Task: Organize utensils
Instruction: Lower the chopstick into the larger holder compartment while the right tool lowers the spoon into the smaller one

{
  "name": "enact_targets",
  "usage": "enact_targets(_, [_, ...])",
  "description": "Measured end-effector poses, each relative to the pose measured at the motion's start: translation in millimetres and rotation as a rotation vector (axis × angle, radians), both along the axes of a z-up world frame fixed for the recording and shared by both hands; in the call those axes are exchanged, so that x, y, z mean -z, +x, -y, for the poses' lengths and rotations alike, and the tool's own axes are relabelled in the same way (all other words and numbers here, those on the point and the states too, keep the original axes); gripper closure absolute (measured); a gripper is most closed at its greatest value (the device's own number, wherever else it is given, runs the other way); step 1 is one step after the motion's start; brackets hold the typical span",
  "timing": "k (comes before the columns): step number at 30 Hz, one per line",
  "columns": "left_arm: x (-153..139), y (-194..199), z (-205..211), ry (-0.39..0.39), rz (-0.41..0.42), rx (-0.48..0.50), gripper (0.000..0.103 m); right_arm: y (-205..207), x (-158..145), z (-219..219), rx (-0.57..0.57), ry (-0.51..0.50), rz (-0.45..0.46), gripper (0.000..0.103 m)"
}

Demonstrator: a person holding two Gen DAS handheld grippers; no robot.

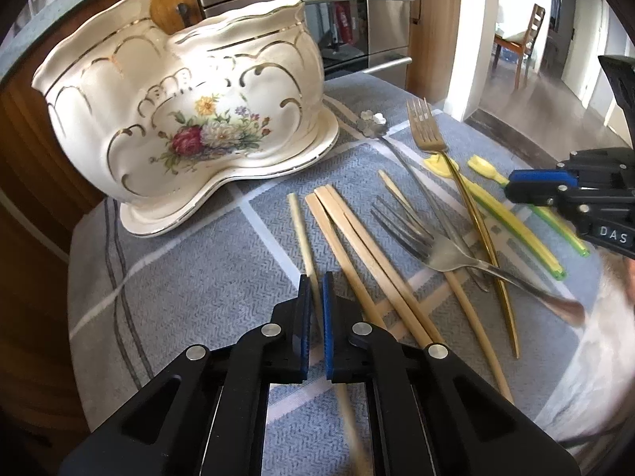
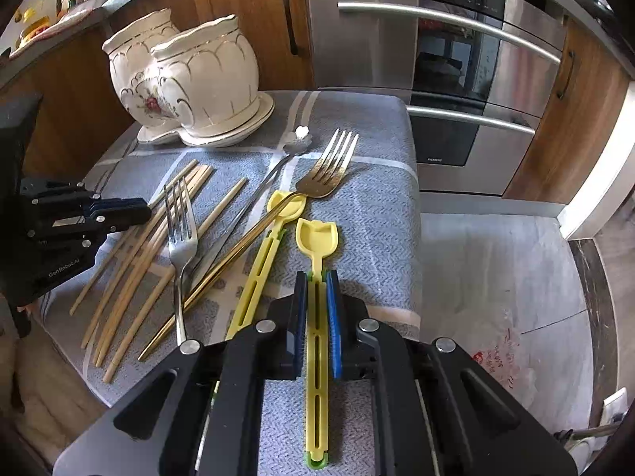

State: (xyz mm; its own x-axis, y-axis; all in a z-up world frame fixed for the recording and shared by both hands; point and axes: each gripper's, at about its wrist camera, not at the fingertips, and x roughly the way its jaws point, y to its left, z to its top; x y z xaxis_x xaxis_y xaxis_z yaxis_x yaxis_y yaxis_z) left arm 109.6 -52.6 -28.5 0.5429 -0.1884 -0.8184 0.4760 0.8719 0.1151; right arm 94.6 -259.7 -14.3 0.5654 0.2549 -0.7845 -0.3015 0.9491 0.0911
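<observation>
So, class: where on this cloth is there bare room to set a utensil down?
Bare cloth lies between the ceramic holder and the leftmost chopstick, and right of the yellow spoon. The middle, with chopsticks and forks, is crowded.

a cream ceramic utensil holder (image 1: 186, 111) with gold trim and a painted bouquet stands upright on its matching saucer at the far left corner of the cloth, its two lobed compartments (image 2: 186, 67) side by side. several bamboo chopsticks (image 1: 357, 246) lie loosely fanned beside it, with a silver fork (image 1: 432, 250) and a flower-ended silver spoon (image 1: 371, 121) crossing a gold fork (image 1: 428, 127). two yellow plastic spoons lie to the right, one (image 2: 278, 214) under the gold fork, the other (image 2: 316, 238) flat, its slotted handle between blue pads.
</observation>
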Motion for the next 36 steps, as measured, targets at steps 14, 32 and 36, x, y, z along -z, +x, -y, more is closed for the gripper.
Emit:
enact_targets(14, [-42, -39, -46, -0.198, 0.157, -0.021, 0.098, -23, -47, -8, -0.024, 0.143, 0.229, 0.093])
enact_targets(32, [-171, 23, -90, -0.431, 0.521, -0.13, 0.098, 77, -138, -71, -0.058, 0.45, 0.497, 0.093])
enact_targets(36, [-187, 59, -90, -0.496, 0.577, -0.167, 0.098, 101, -137, -80, -0.044, 0.484, 0.512, 0.093])
